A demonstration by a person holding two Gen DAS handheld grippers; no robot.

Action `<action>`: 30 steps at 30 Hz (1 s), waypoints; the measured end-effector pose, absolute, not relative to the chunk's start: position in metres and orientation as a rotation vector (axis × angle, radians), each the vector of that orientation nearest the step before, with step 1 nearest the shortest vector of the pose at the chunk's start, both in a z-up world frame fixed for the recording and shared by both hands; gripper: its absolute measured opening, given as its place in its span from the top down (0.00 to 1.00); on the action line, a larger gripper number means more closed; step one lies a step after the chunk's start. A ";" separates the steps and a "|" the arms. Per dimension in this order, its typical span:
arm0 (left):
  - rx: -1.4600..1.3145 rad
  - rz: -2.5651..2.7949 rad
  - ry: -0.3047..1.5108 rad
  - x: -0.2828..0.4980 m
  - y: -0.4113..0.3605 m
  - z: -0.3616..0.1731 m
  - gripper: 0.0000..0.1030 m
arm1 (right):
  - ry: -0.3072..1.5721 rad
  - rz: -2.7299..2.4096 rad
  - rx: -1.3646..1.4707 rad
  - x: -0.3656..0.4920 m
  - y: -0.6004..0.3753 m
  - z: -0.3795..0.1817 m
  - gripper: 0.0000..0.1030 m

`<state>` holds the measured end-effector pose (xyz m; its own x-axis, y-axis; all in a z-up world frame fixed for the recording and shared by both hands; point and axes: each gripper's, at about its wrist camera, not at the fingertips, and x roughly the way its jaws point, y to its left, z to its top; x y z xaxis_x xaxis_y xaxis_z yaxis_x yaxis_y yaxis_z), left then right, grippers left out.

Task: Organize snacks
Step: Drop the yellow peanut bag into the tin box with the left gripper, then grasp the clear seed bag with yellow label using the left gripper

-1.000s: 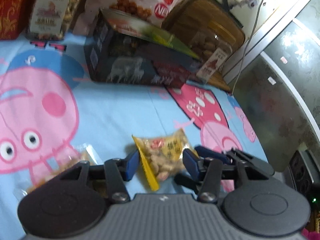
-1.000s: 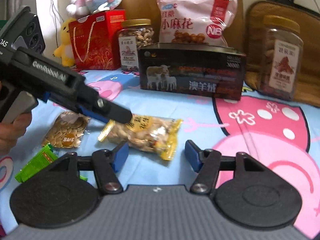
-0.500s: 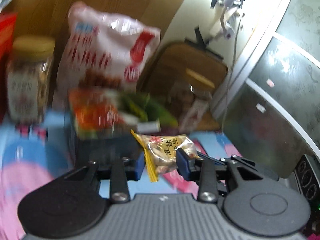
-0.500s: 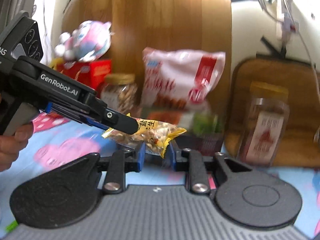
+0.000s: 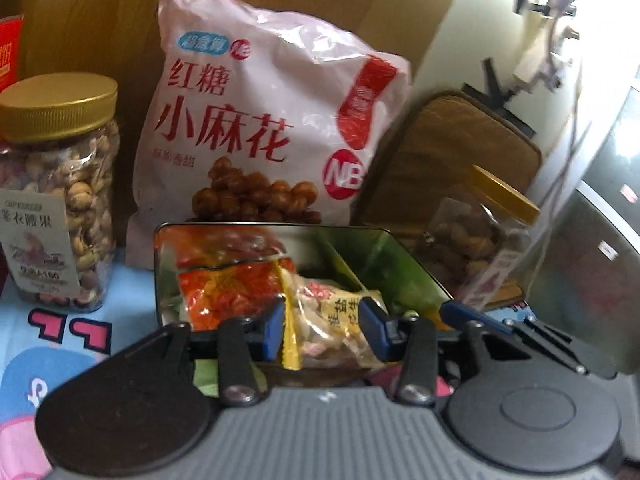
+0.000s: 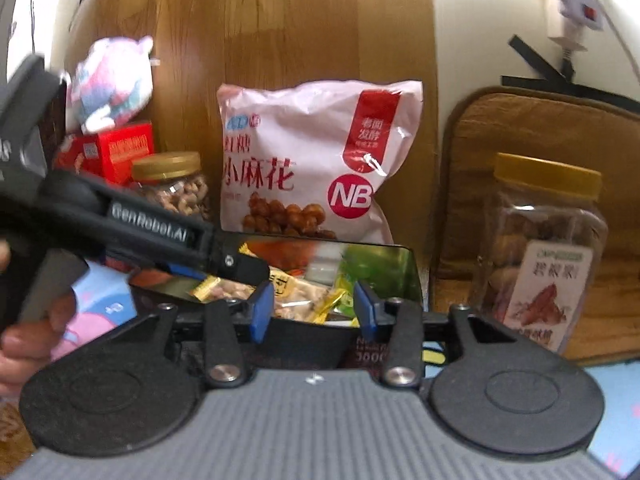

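The yellow-edged peanut packet (image 5: 326,320) hangs over the open dark tin box (image 5: 416,268), which holds several snack packets, among them a red one (image 5: 228,292). My left gripper (image 5: 326,330) is shut on the packet's sides. In the right wrist view the packet (image 6: 298,298) lies between my right gripper's (image 6: 314,314) fingers; these stand apart, and I cannot tell if they touch it. The left gripper (image 6: 248,266) reaches in from the left over the box (image 6: 412,276).
Behind the box lean a big pink snack bag (image 5: 264,128) and a wooden board. A nut jar with a gold lid (image 5: 60,192) stands left, another jar (image 6: 540,252) right. A red box and plush toy (image 6: 108,84) sit far left.
Both grippers closed on the peanut packet on the blue cloth, lifted it and carried it forward over the open box. The right gripper's fingers have now spread wider than half a second ago.
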<state>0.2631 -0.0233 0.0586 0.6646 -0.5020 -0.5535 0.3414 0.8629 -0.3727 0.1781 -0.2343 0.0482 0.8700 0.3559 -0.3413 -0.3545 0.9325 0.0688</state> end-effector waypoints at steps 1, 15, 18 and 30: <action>-0.244 -0.482 0.694 0.258 -0.022 0.060 0.60 | 0.354 0.372 0.017 0.170 -0.238 0.048 0.55; -0.299 -0.468 0.724 0.132 0.059 0.051 0.57 | 0.637 0.708 0.205 0.068 -0.212 0.001 0.54; -0.363 -0.430 0.777 0.103 0.086 0.032 0.57 | 0.667 0.776 0.176 0.057 -0.192 0.001 0.54; -0.622 -0.446 0.778 0.057 0.134 -0.018 0.83 | 0.973 0.827 0.644 0.088 -0.194 -0.022 0.72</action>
